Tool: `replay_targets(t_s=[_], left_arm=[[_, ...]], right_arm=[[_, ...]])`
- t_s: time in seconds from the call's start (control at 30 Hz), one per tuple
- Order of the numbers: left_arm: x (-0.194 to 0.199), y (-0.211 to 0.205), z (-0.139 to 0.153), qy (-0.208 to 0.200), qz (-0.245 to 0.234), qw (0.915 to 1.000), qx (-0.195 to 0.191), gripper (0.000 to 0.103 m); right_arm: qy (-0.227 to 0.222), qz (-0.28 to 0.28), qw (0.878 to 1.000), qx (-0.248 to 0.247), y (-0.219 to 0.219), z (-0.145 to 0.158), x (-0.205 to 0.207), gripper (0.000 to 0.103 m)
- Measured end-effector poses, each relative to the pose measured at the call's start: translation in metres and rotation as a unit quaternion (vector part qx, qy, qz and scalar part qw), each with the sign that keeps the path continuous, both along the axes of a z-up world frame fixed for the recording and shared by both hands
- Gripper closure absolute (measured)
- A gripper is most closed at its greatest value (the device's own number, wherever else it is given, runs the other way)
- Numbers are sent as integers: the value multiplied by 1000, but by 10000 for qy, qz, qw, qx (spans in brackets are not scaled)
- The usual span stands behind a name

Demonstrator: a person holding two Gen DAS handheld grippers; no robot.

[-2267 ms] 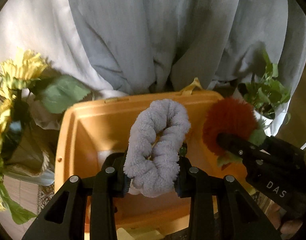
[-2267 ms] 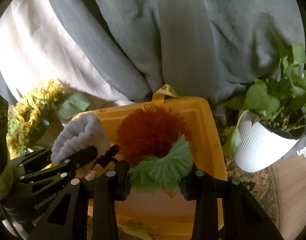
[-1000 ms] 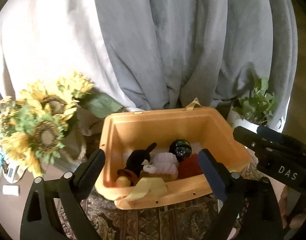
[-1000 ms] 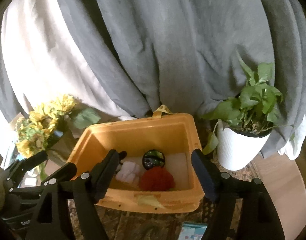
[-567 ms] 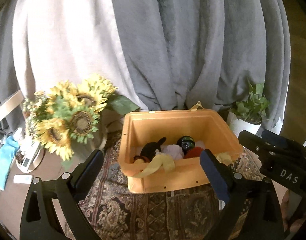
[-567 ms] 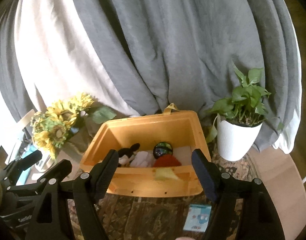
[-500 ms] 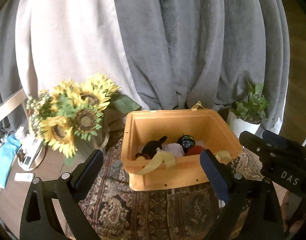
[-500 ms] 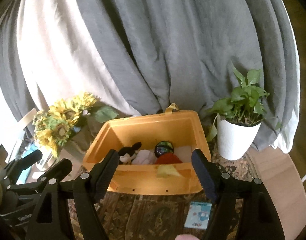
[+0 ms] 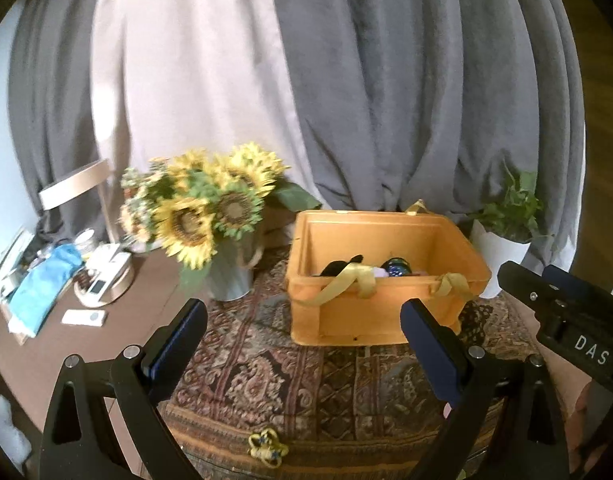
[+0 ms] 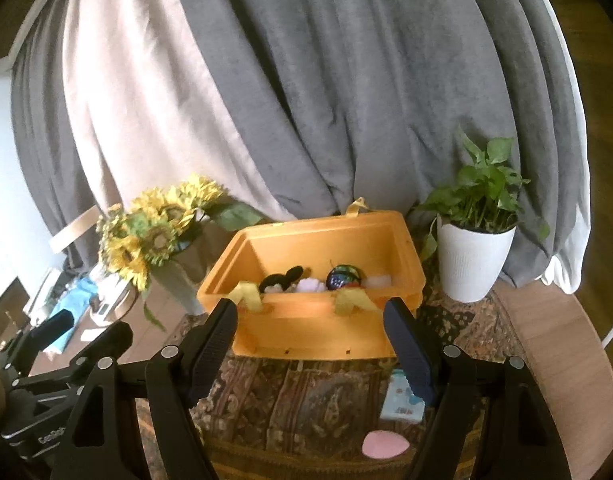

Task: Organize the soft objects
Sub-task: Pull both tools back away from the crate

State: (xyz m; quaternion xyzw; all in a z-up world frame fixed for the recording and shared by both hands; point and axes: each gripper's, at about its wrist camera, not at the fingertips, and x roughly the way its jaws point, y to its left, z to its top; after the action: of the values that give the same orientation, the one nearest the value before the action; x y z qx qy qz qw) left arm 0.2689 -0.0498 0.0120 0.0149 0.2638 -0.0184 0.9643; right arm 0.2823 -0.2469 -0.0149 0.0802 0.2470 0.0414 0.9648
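An orange bin [image 9: 382, 312] [image 10: 314, 336] with yellow straps stands on a patterned rug. Inside it lie a black plush [image 10: 282, 278], a pale lilac fluffy ring [image 10: 308, 285], a dark shiny ball [image 10: 343, 276] and a bit of red plush [image 10: 348, 289]. My left gripper [image 9: 302, 344] is open and empty, well back from the bin. My right gripper [image 10: 308, 348] is open and empty, also back from the bin. A small yellow item [image 9: 267, 443] and a pink soft item [image 10: 386, 445] lie on the rug's near edge.
A sunflower bouquet in a vase [image 9: 210, 216] stands left of the bin. A white potted plant [image 10: 472, 260] stands to its right. A small blue-white packet [image 10: 402, 398] lies on the rug. Clutter and a blue cloth [image 9: 42, 288] sit on the brown table at left. Grey curtains hang behind.
Both grippers let go of the lilac ring and the red-green plush into the bin, opened, and pulled back and away. The bin now looks smaller and farther.
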Motion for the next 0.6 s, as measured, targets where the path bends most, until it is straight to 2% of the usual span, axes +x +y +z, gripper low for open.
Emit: replay_targets(t_s=[0.1,0.27,0.47,0.6], left_arm=[[-18,4,-7,-58,305,9995,-27,4],[-36,5,-16,-80,536,9985,-35,4],[-53,13,-26,-192,590,9980,135,4],[-59,23,-33,-272,574,9976,269,4]], right_arm=[[-10,72,10000,-34,4,-6,-12,27],[1,89,9999,-108,10,-16,-32,27],[138,-317,9994,37,12,-26,-52,27],[131,-715,9973,-82,22,-34,-66,27]])
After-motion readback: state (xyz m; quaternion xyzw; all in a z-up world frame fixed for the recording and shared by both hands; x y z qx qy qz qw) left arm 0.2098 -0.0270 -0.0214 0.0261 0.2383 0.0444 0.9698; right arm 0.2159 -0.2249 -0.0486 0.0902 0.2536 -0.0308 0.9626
